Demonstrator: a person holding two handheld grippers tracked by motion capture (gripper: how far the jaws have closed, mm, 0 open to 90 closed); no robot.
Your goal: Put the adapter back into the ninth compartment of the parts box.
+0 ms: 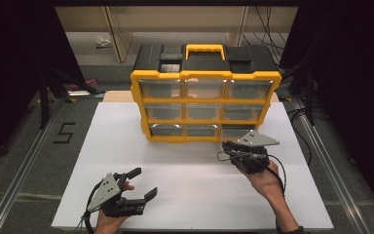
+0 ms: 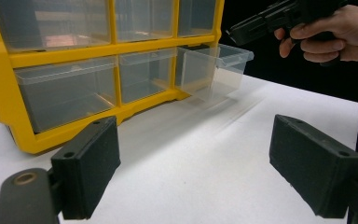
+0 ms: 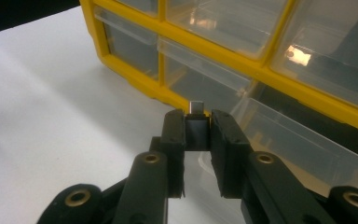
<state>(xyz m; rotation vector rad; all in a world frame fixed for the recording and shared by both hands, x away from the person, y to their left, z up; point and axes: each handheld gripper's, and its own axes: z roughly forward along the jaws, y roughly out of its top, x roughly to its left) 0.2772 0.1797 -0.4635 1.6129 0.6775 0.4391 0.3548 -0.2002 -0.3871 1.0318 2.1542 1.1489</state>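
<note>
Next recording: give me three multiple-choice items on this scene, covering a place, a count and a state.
1. Which drawer of the organizer stands pulled out?
A. top left
B. middle
C. bottom right

2. How many drawers does its front hold?
A. six
B. nine
C. twelve

3. How is the left claw?
A. open and empty
B. shut on a drawer
C. shut on a handle

Answers:
1 C: the bottom right drawer juts out of the organizer.
2 B: three rows of three.
3 A: the left claw has its jaws wide apart, nothing between them.
</note>
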